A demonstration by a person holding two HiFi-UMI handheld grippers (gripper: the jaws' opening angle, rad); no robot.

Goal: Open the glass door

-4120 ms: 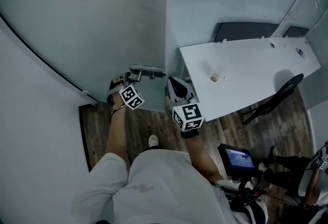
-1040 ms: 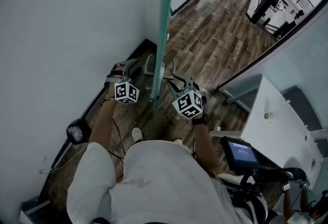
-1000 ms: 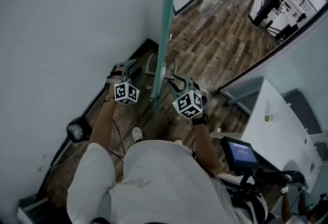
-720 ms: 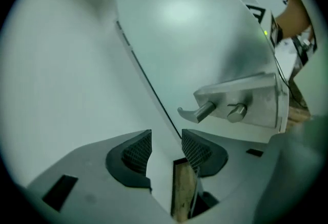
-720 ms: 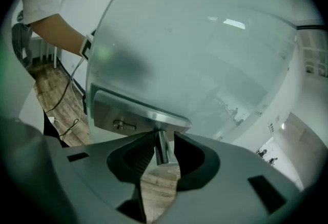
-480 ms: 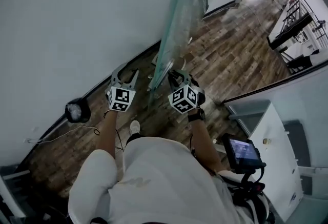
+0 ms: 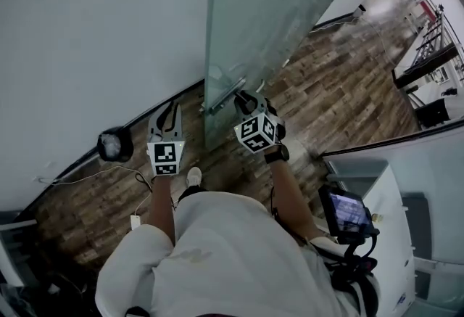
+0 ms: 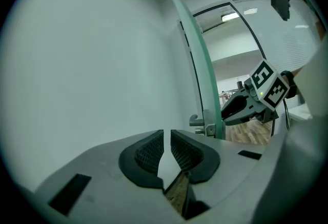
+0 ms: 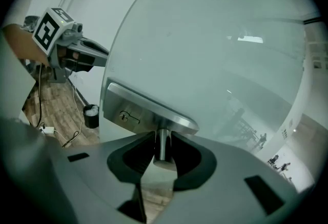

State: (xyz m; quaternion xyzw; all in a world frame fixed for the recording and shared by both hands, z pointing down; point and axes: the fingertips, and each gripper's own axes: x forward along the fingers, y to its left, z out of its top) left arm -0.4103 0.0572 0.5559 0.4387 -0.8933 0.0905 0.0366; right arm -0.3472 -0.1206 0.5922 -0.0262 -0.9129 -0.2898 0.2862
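Observation:
The glass door stands swung open, its pane slanting towards the white wall. My right gripper is shut on the metal handle at the door's lower edge. In the right gripper view the handle's round bar sits pinched between both pads, just below the steel lock plate. My left gripper hangs left of the door, apart from it, facing the wall. Its jaws are closing, and nothing lies in the thin slit between them. The door's edge and far-side lever show ahead of it.
A white wall runs close along the left. A round black object and a cable lie on the wooden floor by the skirting. A screen and a white desk are at the lower right. The corridor lies beyond the door.
The door has swung further open towards the wall. My left gripper has drawn back from the door, rolled over and narrowed its jaws. The right gripper has travelled with the handle.

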